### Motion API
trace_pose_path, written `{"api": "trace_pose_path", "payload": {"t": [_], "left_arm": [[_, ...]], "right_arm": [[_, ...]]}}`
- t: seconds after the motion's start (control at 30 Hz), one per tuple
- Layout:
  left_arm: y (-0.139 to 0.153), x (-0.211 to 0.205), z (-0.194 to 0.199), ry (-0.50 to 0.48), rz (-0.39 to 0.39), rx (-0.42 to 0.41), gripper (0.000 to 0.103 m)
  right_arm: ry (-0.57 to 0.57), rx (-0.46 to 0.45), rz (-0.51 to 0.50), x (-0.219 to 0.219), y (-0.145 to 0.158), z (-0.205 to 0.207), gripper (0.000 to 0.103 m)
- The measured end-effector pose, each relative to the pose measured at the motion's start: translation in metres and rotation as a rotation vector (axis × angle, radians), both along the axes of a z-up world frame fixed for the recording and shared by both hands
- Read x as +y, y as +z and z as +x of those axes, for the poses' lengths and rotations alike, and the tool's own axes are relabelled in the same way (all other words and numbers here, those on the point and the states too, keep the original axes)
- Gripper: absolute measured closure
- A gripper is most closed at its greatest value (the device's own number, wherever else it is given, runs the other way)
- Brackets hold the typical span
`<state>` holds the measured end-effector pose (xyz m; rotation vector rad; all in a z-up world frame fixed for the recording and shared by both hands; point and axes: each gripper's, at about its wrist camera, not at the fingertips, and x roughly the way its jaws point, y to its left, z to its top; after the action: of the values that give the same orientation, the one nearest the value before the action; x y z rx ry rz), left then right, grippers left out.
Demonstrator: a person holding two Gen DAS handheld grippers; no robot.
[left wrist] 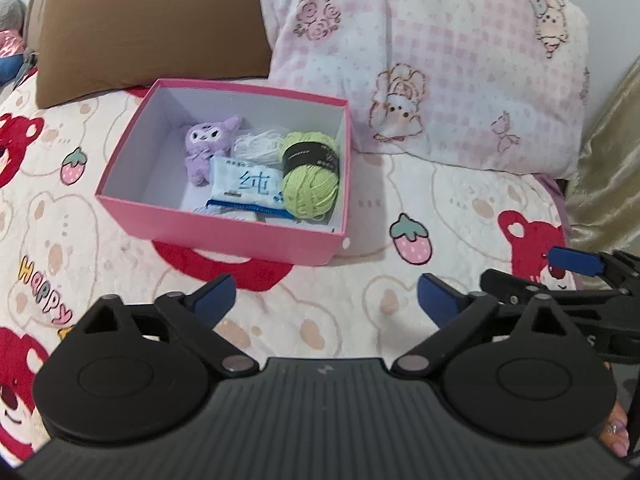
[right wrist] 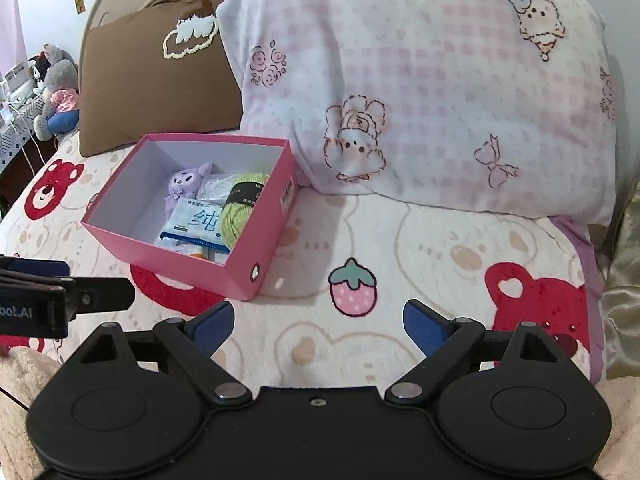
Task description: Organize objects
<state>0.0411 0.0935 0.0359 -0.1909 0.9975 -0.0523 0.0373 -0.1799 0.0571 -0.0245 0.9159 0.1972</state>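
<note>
An open pink cardboard box point(left wrist: 224, 236) with a white inside sits on a bed, on a cream blanket point(left wrist: 360, 300) printed with red bears and pink strawberries. The box has no lid on it. Inside, toward its right half, lie four things packed close together: a small purple plush doll point(left wrist: 202, 148) at the back left, a bundle of white string point(left wrist: 258, 146) just behind the middle, a ball of light green yarn point(left wrist: 310, 182) with a black paper band against the right wall, and a white and blue packet of wipes point(left wrist: 246, 190) lying flat in front, touching the doll and the yarn. The left part of the box floor is bare.

Behind the box, a brown cushion point(left wrist: 148, 28) with an embroidered cloud leans at the left, and a pink checked pillow point(left wrist: 440, 60) with bunny drawings at the right, near the box's back corner.

The left gripper point(left wrist: 324, 300) hovers over the blanket in front of the box, its blue-tipped fingers spread wide with nothing between them. The right gripper point(right wrist: 318, 324) is just beside it, fingers equally spread and empty, short of the box.
</note>
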Motion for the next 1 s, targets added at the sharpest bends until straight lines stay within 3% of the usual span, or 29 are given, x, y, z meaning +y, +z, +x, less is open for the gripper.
{"api": "trace_pose_path", "payload": {"t": [0.2,0.53,1.0], "left_arm": [[-0.010,-0.004,0.003,0.026,0.039,0.074,0.002],[-0.004,-0.012,-0.009,0.000,0.073,0.031,0.002],[0.002,-0.023,-0.015,-0.030,0.106,0.053,0.002]], "right_arm": [[-0.009,0.000,-0.002,-0.002,0.004,-0.007,0.009],[-0.020,0.020,-0.005,-0.004,0.009,-0.014,0.009],[-0.063,0.044,-0.003,-0.014,0.011,-0.016,0.009]]}}
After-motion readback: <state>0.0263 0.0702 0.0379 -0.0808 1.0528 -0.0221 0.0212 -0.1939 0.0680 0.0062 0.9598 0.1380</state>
